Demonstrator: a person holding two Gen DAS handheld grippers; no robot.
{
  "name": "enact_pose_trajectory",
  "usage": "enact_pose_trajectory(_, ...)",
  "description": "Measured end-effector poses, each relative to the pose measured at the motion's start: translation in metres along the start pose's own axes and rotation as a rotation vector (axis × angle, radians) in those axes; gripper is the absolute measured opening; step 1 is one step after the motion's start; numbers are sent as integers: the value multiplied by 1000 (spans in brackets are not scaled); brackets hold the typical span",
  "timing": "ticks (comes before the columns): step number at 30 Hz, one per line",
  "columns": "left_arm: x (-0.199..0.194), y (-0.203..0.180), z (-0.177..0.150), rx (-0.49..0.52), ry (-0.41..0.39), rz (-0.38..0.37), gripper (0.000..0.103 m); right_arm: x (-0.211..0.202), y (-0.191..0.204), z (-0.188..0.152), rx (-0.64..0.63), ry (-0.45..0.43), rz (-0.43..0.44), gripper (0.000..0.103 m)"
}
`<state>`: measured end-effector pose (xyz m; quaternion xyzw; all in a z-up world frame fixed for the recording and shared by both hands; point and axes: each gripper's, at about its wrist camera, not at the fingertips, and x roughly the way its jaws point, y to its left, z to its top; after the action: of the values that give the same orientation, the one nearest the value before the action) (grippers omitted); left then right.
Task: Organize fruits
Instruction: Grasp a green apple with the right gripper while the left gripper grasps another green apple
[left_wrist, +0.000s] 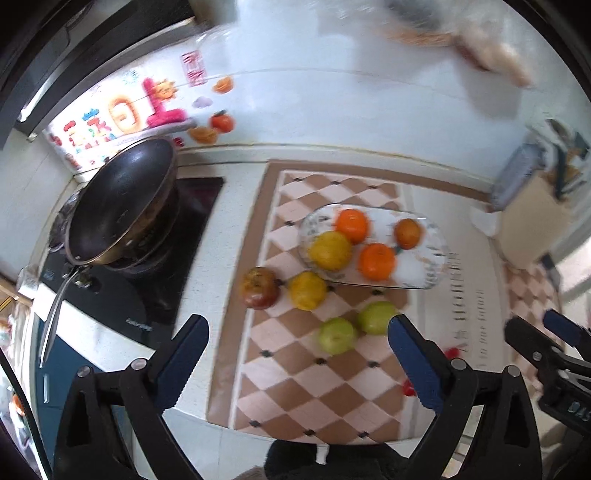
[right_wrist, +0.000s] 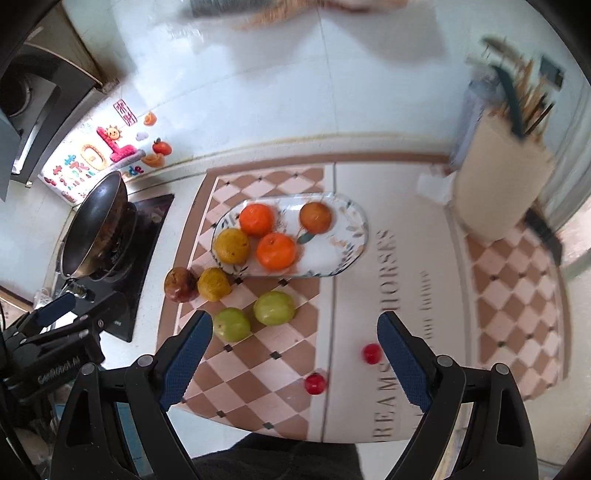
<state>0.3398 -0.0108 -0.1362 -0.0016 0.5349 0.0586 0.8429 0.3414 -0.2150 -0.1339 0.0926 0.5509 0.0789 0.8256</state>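
— Checkered mat (left_wrist: 280, 354) on the counter: from the left wrist, what's loose?
— Two green fruits (left_wrist: 338, 335) just ahead; left gripper (left_wrist: 299, 365) gapes wide, empty. Plate (left_wrist: 424, 273) beyond holds four.

— And the right wrist?
— Right gripper (right_wrist: 291, 363) equally wide, nothing held — two red fruits (right_wrist: 315, 383) near it. Straddle one green fruit squarely, close gently.

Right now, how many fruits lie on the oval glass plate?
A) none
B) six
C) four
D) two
C: the oval glass plate holds two bright oranges, one darker orange and one yellow fruit; the other fruits, such as the two green ones, lie on the mat.
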Motion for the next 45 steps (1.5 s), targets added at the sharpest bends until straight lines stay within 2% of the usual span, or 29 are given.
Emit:
enact_pose_trajectory(9,77,41,-2,-55,116,189,99,140,1,4,47,226,97,93)
enact_pose_trajectory(14,107,57,-11,-104,210,214,99,215,5,1,101,350,140,92)
enact_pose_trajectory(17,123,56,-18,-107,254,227,99,245,9,-2,110,394,143,84)
enact_pose_trajectory(19,134,52,-21,-106,289,214,99,258,13,-4,109,423,148,71)
enact_pose_trajectory(20,141,49,-23,-114,311,196,99,262,15,-5,97,425,138,70)
enact_pose_trajectory(21,144,47,-23,-119,323,181,99,261,18,-4,75,414,127,64)
enact_pose_trajectory(25,158,29,-24,-133,377,77,99,256,13,-2,48,414,118,64)
enact_pose_trajectory(32,176,-10,-14,-100,445,-84,99,224,-33,-11,58,395,67,64)
enact_pose_trajectory(35,194,-32,-16,-44,495,-116,99,222,-51,-16,93,399,59,64)
enact_pose_trajectory(38,210,-51,-20,16,528,-115,98,223,-65,-21,134,406,62,64)
enact_pose_trajectory(39,213,-55,-21,28,529,-114,96,223,-68,-23,140,408,60,64)
enact_pose_trajectory(41,217,-63,-24,53,531,-109,74,221,-71,-28,154,405,66,64)
enact_pose_trajectory(43,221,-68,-26,68,531,-104,56,220,-72,-30,156,403,66,64)
enact_pose_trajectory(45,223,-73,-27,75,527,-111,52,219,-74,-33,153,401,62,64)
